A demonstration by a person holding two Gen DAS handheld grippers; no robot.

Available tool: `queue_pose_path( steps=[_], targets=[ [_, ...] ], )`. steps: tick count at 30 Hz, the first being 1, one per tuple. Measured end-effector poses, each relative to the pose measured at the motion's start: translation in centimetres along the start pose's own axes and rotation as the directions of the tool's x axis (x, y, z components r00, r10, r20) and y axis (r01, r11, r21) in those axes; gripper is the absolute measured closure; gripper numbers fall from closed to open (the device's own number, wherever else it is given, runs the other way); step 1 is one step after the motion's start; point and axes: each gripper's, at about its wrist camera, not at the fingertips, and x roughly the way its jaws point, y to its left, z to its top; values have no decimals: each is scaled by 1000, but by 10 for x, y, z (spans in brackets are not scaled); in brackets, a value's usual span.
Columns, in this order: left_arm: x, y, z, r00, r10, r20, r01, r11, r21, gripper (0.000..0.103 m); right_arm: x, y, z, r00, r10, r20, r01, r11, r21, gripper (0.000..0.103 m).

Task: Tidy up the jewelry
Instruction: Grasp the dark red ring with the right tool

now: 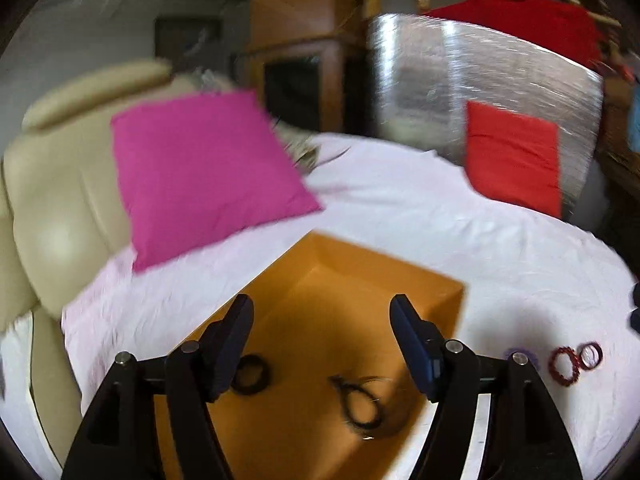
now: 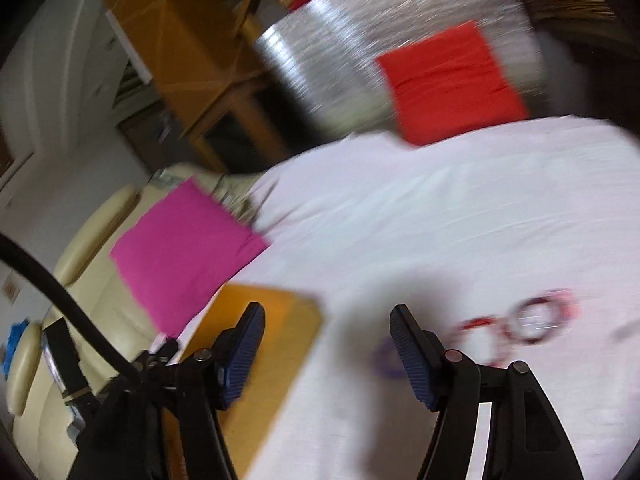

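Note:
An open orange box [image 1: 360, 280] lies on the white sheet. A black ring-shaped bracelet [image 1: 250, 374] and a dark looped cord [image 1: 358, 400] lie inside it. My left gripper [image 1: 322, 312] is open and empty above the box. Red beaded bracelets [image 1: 576, 360] and a purple one [image 1: 516, 354] lie on the sheet to the right of the box. In the right wrist view my right gripper [image 2: 326, 320] is open and empty above the sheet, between the box [image 2: 276, 344] and the blurred red bracelets [image 2: 520, 328] and purple one [image 2: 386, 356].
A pink cushion [image 1: 200, 176] leans on a cream sofa [image 1: 52, 200] at the left. A red cushion [image 1: 512, 156] rests against a silver foil-covered block [image 1: 460, 92] at the back. Wooden furniture [image 1: 300, 40] stands behind the white sheet [image 1: 440, 224].

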Motion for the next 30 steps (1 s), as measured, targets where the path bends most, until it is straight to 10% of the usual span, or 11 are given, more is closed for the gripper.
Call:
queue_pose_path(
  steps=[10,27,30],
  targets=[
    [-18,-87,-12,989,-140,49,126,968,219,30,-50,-161,-19,991,-135,5,124,926,356,52],
    [-5,-159,-36,974,-215,-68,225,908,353,30,31,-182,-19,987,-124,-101,153,914,377,66],
    [-1,-165,-41,969,-230,-91,247,894,374,30,42,-181,-18,984,-147,-104,175,917,359,82]
  ],
)
